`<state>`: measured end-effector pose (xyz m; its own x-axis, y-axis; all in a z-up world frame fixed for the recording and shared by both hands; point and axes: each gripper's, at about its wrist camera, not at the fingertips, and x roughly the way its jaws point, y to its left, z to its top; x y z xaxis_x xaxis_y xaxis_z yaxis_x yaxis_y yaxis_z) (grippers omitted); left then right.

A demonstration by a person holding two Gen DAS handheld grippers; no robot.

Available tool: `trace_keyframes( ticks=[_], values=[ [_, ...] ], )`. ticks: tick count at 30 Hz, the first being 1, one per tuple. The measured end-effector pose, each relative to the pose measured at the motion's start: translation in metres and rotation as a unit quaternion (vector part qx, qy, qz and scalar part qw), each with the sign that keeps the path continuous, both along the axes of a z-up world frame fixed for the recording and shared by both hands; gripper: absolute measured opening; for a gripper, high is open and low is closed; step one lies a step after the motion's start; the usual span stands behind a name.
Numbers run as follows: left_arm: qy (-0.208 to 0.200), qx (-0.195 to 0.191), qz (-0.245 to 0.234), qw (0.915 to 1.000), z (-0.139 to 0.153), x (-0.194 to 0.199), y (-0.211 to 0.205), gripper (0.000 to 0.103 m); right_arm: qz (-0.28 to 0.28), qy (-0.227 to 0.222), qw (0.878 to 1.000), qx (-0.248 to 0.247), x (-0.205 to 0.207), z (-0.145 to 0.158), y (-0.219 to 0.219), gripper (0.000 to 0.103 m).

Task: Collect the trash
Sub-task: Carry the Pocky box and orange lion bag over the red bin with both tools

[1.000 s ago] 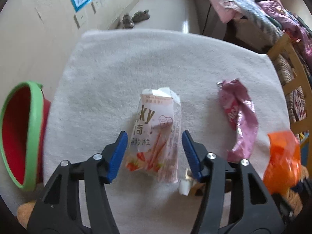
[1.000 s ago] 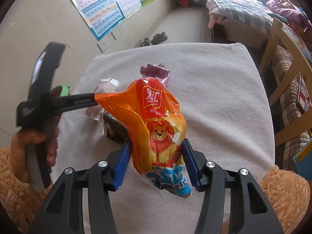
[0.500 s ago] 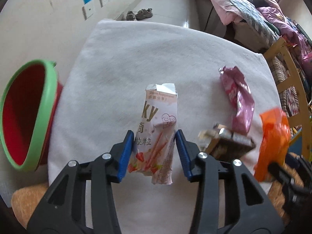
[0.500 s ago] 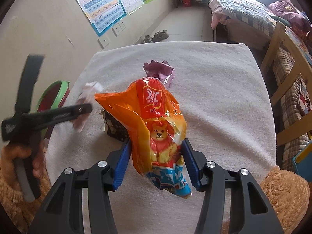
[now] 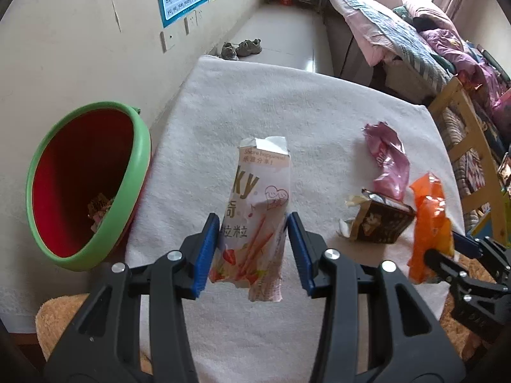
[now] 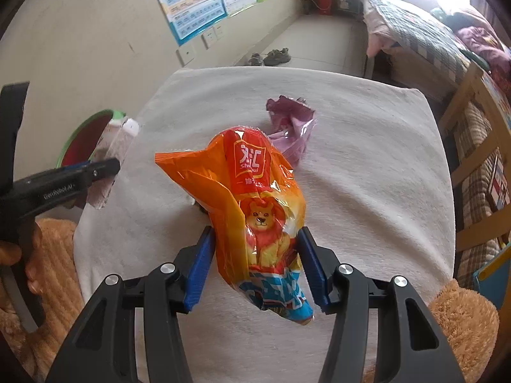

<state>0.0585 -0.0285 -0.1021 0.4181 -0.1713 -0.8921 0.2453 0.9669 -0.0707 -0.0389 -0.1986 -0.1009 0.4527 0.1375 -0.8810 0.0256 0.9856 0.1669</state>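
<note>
My left gripper [image 5: 254, 249] is shut on a white and pink Pocky snack wrapper [image 5: 258, 210], held up off the white towel-covered table [image 5: 287, 111]. To its left, beside the table, stands a red bin with a green rim [image 5: 86, 185] holding some scraps. My right gripper [image 6: 255, 265] is shut on an orange snack bag with a lion print [image 6: 255, 204], lifted above the table. A crumpled pink wrapper [image 5: 386, 162] and a small brown carton [image 5: 380, 220] lie on the towel. In the right wrist view the left gripper [image 6: 105, 169] with its wrapper is at the left, near the bin [image 6: 86, 137].
A wooden chair [image 5: 469, 134] stands right of the table and a bed with bedding [image 5: 399, 38] lies beyond it. Shoes [image 5: 242, 48] sit on the floor past the table's far edge. A hand in a fuzzy tan sleeve [image 6: 48, 271] holds the left gripper.
The left gripper closed on the Pocky wrapper, lifted it off the towel and carried it left, toward the bin. The brown carton came into view. The right gripper still holds the orange bag.
</note>
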Motion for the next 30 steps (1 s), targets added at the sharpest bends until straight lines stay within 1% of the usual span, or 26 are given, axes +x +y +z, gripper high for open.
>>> trace_keyframes(
  ticks=[3, 6, 10, 14, 15, 17, 21, 25, 30],
  values=[
    [0.018, 0.005, -0.007, 0.9998, -0.012, -0.005, 0.002, 0.043, 0.008, 0.003, 1.0, -0.007, 0.0, -0.002, 0.006, 0.052],
    [0.047, 0.005, -0.001, 0.9989, -0.029, -0.007, 0.006, 0.044, 0.011, 0.001, 1.0, -0.011, 0.0, 0.001, 0.01, 0.052],
    [0.062, 0.01, 0.003, 0.998, -0.04, -0.005, 0.007, 0.049, 0.005, -0.01, 1.0, -0.016, -0.003, 0.007, 0.01, 0.052],
    [0.07, 0.007, 0.004, 0.9975, -0.046, -0.003, 0.008, 0.048, -0.006, -0.024, 0.999, -0.022, -0.003, 0.015, 0.005, 0.052],
    [0.069, 0.004, 0.005, 0.9976, -0.046, -0.004, 0.008, 0.045, -0.009, -0.026, 0.999, -0.022, -0.003, 0.018, 0.004, 0.052],
    [0.063, 0.003, 0.007, 0.998, -0.043, -0.004, 0.01, 0.043, -0.013, -0.031, 0.999, -0.021, -0.003, 0.022, 0.003, 0.052],
    [0.034, 0.0, 0.012, 0.9994, -0.028, -0.005, 0.012, 0.042, -0.012, -0.041, 0.999, -0.021, 0.0, 0.03, 0.002, 0.052],
    [0.003, -0.003, 0.016, 0.9999, -0.007, -0.004, 0.015, 0.042, -0.002, -0.05, 0.999, -0.022, 0.003, 0.036, 0.009, 0.052],
    [-0.024, -0.006, 0.022, 0.9995, 0.012, -0.005, 0.02, 0.042, 0.017, -0.054, 0.998, -0.021, 0.008, 0.04, 0.023, 0.052]
  ],
)
